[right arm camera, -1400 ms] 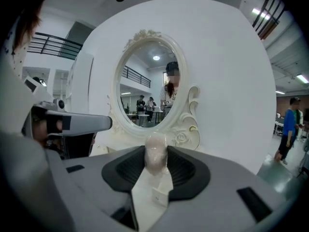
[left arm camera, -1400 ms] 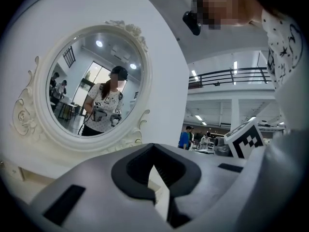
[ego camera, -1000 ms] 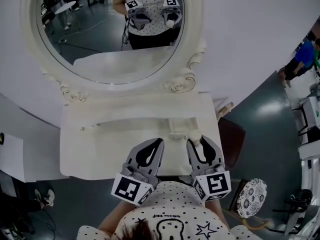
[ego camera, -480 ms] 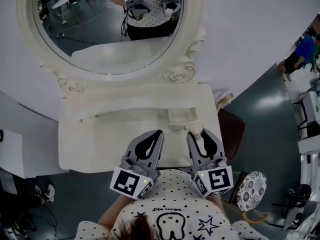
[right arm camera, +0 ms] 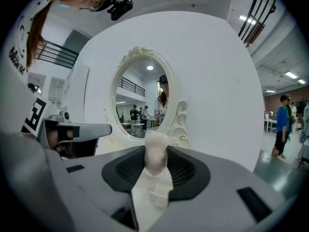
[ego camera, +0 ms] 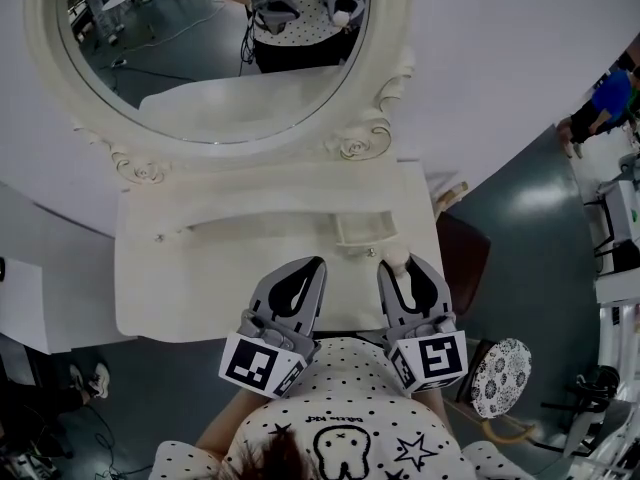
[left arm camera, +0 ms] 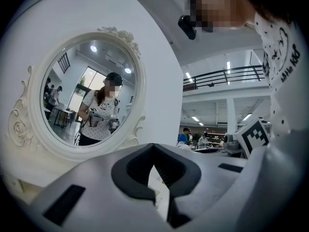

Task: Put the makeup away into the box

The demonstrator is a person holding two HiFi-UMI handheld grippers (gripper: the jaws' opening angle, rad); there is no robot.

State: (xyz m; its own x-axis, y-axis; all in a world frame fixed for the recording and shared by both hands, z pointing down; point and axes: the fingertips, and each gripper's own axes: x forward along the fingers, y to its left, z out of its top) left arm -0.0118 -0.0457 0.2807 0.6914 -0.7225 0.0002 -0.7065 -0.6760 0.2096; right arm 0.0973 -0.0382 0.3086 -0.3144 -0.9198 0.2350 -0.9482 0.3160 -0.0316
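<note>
Nothing moves but the mirror, now higher in view. Fingers of the right gripper clamp the pale makeup piece; those of the left gripper meet, empty. Next, we judge, it travels over the box just ahead of the fingers, then release.

- The left tool is held close in front of the person's torso, pointing forward, its jaws together with nothing between them.
- The right tool is just beside it, parallel, its jaws clamped on a pale rounded makeup piece.
</note>
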